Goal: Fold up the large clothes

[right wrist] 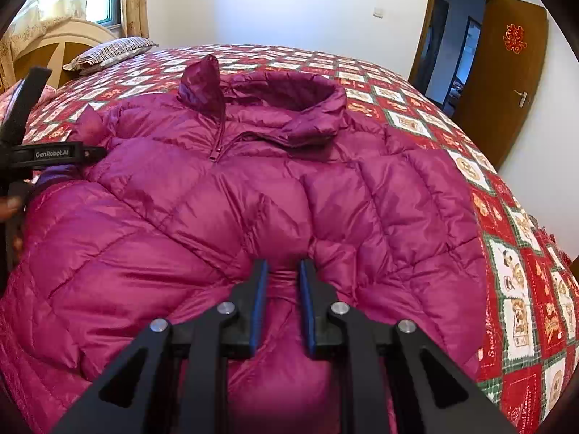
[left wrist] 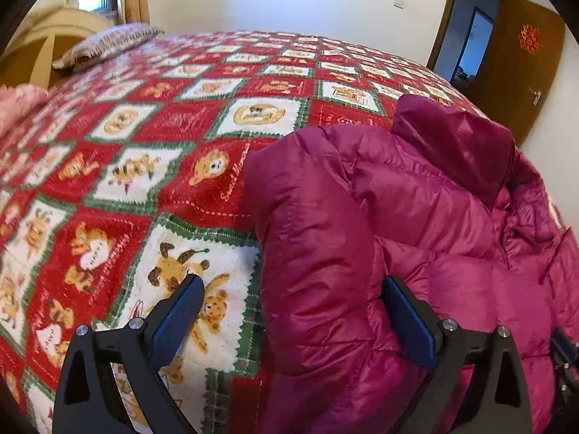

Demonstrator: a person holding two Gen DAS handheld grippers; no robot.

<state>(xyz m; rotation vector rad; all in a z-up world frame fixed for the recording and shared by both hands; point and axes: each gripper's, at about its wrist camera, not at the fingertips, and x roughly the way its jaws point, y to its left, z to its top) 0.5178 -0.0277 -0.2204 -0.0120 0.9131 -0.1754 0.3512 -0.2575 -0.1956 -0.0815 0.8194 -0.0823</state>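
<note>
Jaws: right gripper (right wrist: 283,282) pinching jacket (right wrist: 253,195) fabric; left gripper (left wrist: 293,311) wide around its sleeve (left wrist: 311,253). Close left fully before lifting. Slippery shell; grip deep.

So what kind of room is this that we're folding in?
Most likely a home bedroom. The magenta puffer jacket lies on a bed covered with a red teddy-bear quilt, a striped pillow sits by the cream headboard, and a wooden door stands open.
</note>
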